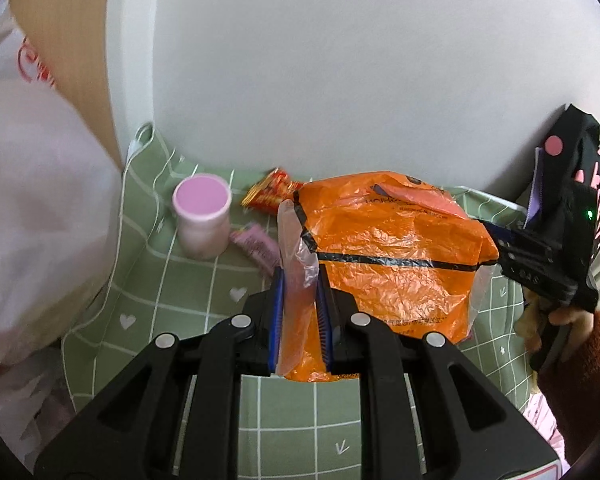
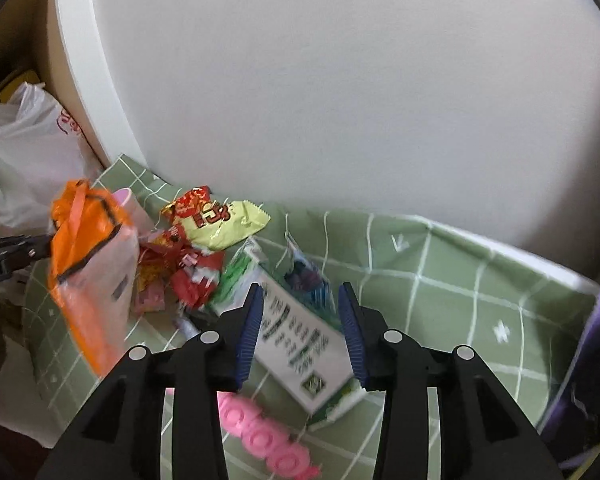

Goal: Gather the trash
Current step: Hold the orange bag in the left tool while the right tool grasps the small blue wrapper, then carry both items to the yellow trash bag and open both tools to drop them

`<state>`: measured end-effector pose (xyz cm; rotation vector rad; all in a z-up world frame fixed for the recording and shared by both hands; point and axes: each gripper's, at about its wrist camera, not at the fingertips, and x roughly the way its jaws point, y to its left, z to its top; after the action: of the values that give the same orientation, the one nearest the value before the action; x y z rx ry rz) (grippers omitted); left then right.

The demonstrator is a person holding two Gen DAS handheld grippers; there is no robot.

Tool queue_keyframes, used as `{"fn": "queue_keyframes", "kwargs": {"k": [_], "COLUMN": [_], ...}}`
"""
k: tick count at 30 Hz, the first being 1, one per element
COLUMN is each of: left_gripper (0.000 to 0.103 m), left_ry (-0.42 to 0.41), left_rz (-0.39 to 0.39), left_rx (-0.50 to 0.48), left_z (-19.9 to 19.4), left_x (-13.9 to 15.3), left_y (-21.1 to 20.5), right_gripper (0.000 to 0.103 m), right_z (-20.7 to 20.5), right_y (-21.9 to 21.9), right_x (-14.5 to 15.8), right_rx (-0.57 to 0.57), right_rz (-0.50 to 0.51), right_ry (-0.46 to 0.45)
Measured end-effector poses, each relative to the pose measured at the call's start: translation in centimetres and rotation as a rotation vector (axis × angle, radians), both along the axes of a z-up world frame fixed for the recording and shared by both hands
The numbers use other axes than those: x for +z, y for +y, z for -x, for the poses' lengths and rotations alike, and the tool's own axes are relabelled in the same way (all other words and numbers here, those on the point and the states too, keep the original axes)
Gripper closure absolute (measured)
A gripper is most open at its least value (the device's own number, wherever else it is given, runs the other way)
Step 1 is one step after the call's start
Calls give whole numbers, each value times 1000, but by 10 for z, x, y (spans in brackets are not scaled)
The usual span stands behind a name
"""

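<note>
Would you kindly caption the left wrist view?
Left gripper shut on orange plastic bag above green checked tablecloth.

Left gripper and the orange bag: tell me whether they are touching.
Touching. The left wrist view shows the left gripper with both blue pads pressed on a fold of the orange bag, held up off the green cloth.

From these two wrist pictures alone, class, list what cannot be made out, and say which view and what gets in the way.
- Inside of the orange plastic bag, left wrist view: its own crumpled plastic hides any contents.
- Print on the white-and-green carton, right wrist view: motion blur.
- Wrappers behind the bag, right wrist view: blurred, partly covered.
- Right gripper, left wrist view: fingertips hidden behind the bag.
- Pink cup: lid hides contents.
</note>
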<state>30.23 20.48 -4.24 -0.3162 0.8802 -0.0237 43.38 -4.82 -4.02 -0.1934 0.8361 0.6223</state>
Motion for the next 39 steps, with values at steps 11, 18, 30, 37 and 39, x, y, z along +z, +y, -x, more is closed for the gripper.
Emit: {"fn": "queue_keyframes", "kwargs": {"k": [11,18,30,37,39], "left_gripper": [89,89,89,89,89], "left_ry": [37,-81,-322,-360,-363], "left_rz": [-36,-31,-32,-31,-33], "left_rx": [-1,-41,-352,-608,-686], "left_z": [-4,-18,-48,-51,-51], "left_x": [-6,33,116,136,139], "left_y": [1,-19,-142,-246,-279], "right_gripper": [99,99,99,99,99], "right_z": [-33,12,133,208,225], "right_y": [29,-23,-168,-243,-262], "right_x": [-28,40,136,165,169], "right_rx": [64,-83,-434,-669,-724], "right_rz": [37,-120,-133,-91,-87], "right_ry": [19,-72,-318,-421,-441]}}
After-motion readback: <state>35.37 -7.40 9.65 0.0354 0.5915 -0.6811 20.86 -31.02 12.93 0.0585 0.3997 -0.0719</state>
